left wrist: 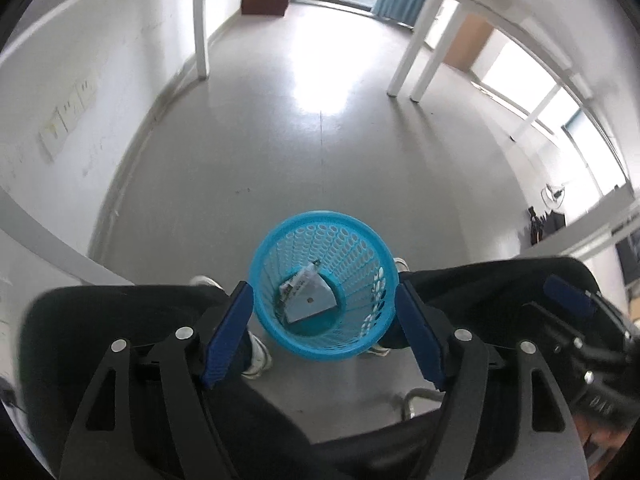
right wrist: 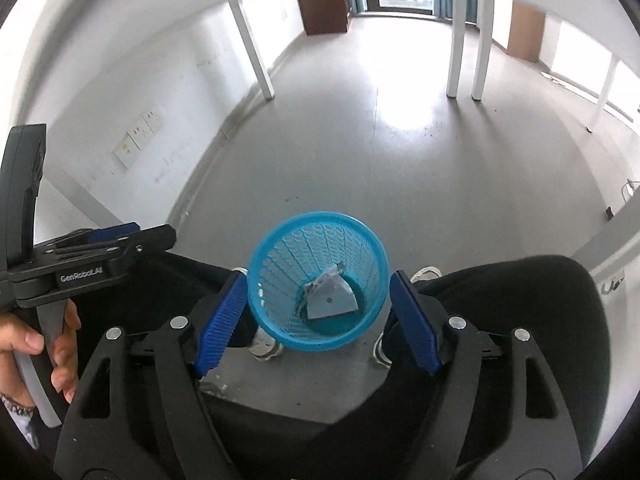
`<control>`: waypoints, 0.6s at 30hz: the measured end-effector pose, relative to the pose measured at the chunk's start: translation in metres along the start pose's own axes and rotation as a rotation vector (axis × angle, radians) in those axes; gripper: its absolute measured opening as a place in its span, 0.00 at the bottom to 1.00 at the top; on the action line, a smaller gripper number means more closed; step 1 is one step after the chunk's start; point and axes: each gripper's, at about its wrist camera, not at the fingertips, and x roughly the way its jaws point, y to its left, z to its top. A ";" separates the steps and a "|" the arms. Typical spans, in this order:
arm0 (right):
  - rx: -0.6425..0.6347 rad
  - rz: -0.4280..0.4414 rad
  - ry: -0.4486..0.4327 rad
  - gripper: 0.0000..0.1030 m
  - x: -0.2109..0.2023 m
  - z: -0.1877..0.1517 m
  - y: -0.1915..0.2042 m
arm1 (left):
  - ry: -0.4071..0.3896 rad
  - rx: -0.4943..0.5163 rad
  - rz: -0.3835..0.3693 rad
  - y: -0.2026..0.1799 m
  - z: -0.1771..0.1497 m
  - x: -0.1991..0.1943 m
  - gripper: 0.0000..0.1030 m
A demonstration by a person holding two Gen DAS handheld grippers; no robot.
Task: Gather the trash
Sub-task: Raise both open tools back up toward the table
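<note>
I have my left tongs [left wrist: 324, 320] spread wide and empty above the floor [left wrist: 312, 152], the blue basket [left wrist: 280, 256] standing there between my feet with a scrap of trash [left wrist: 310, 304] lying at its bottom, and my right tongs [right wrist: 318, 314] likewise released, gripping nothing.
</note>
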 end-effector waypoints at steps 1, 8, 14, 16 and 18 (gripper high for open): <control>-0.001 0.012 -0.016 0.71 -0.010 -0.002 0.000 | -0.021 0.019 0.007 -0.002 -0.001 -0.009 0.80; -0.061 0.040 -0.108 0.83 -0.066 -0.012 0.008 | -0.158 0.087 0.024 -0.009 -0.009 -0.067 0.94; -0.102 0.044 -0.220 0.92 -0.120 -0.003 0.011 | -0.222 0.126 0.001 -0.012 -0.011 -0.108 0.95; -0.101 0.047 -0.258 0.92 -0.137 0.005 0.007 | -0.256 0.139 -0.012 -0.015 -0.011 -0.125 0.94; -0.096 0.055 -0.293 0.92 -0.154 0.012 0.005 | -0.287 0.141 -0.028 -0.017 -0.003 -0.140 0.94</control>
